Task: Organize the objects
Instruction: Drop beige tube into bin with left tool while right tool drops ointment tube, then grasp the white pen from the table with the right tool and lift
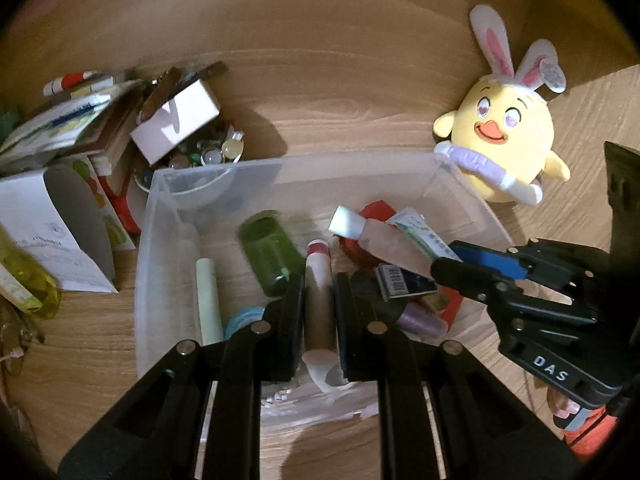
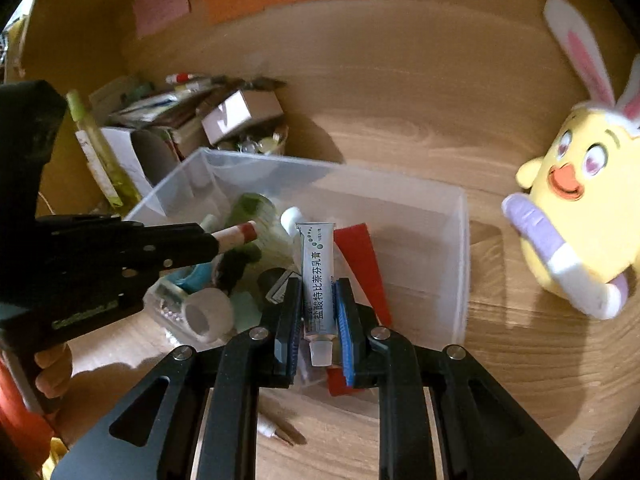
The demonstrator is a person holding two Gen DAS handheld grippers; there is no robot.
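Hovering over the clear plastic bin [image 1: 160, 216], both tools already carry something, so the coming move turns on how each held thing lies above the bin's open mouth. The left hand-held gripper [image 1: 318, 300] is pinched on a brownish tube with a red band [image 1: 318, 280]; in the left wrist view the tube runs straight along the fingers at lower centre of the frame, red end forward, pale cap back toward the camera. The right hand-held gripper [image 2: 318, 312] is pinched on a white ointment tube with printed text [image 2: 316, 264], likewise aligned with its fingers, crimped end pointing away and cap nearest the lens. In the left view that right tool enters from the right edge, its tube angled toward the upper left above a red item in the bin. Both tubes sit over the bin's interior, not over the bare desk [image 1: 340, 92], the left one above the middle, the right one above the right half. Judging from this, either could simply be released downward; neither arm is clearly nearer. The yellow plush chick [image 1: 504, 140] stands on the desk beside the bin's right corner, and the clutter pile [image 1: 80, 128] lies at left.
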